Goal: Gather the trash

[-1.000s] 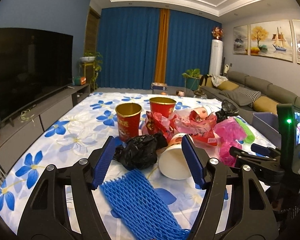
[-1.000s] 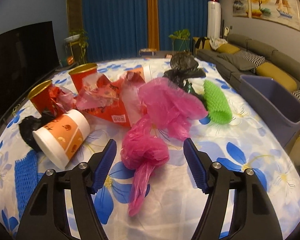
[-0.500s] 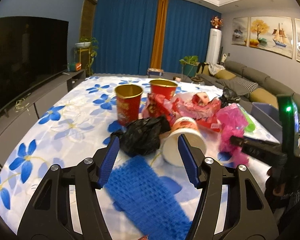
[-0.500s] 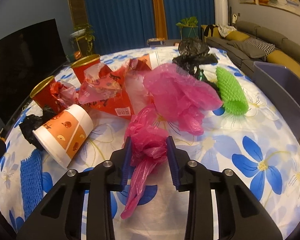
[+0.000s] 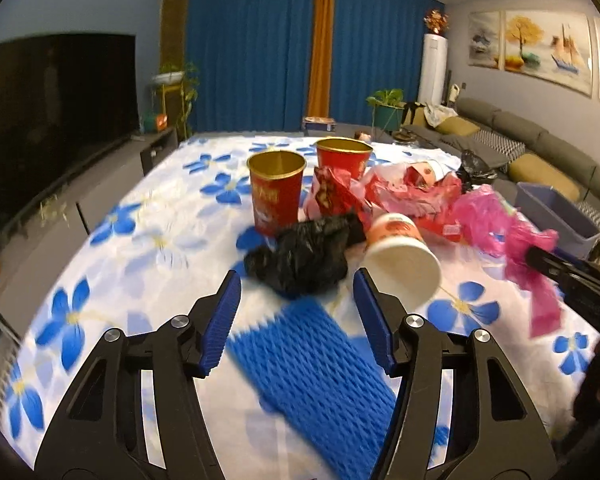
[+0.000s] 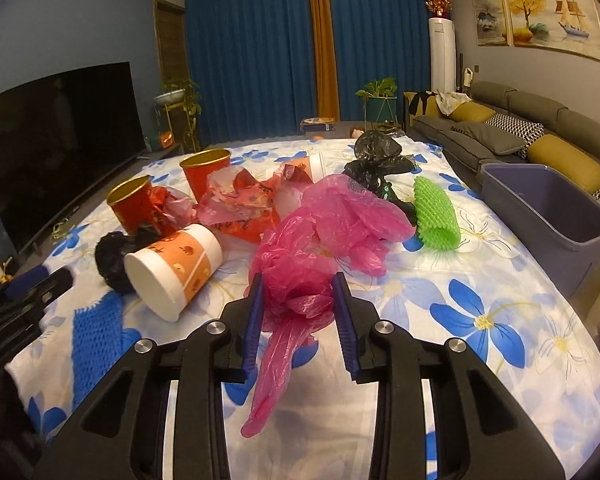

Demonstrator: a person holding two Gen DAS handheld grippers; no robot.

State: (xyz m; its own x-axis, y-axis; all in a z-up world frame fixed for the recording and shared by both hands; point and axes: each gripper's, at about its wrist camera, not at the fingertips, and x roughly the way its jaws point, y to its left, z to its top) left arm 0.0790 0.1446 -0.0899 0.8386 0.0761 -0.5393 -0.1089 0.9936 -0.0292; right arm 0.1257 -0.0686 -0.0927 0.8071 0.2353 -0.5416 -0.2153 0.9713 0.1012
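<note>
Right wrist view: the right claw [image 6: 298, 304] is narrowed onto a crumpled pink plastic bag [image 6: 300, 276], blue pads pressing both sides of the bunched part. A loose tail of the bag hangs below the pads toward the near edge of the tabletop [image 6: 540, 380], which is covered in a white cloth with blue flowers. A grey plastic bin [image 6: 548, 216] stands just off the right edge. A larger pink plastic bag [image 6: 352, 216] lies just behind the held one, possibly touching it.

Left wrist view: the left claw [image 5: 296, 318] stands fairly wide and empty above a blue foam net [image 5: 312, 364] near the near edge. Beyond it lie a black plastic bag [image 5: 300, 256] and a tipped paper cup [image 5: 400, 256].

Risks, as judgement: the thin film may slip from the pads, since only a bunched fold is pinched. The hanging tail may snag or drag the cloth. The bigger pink bag could be pulled along if the two are tangled. On the left, the black bag and cup sit close enough to be nudged.

Compared with a second ago, the right claw has gone from wide around the bag to clamped on it, and the bag now seems lifted slightly. The left claw has narrowed a little and moved nearer the foam net.
</note>
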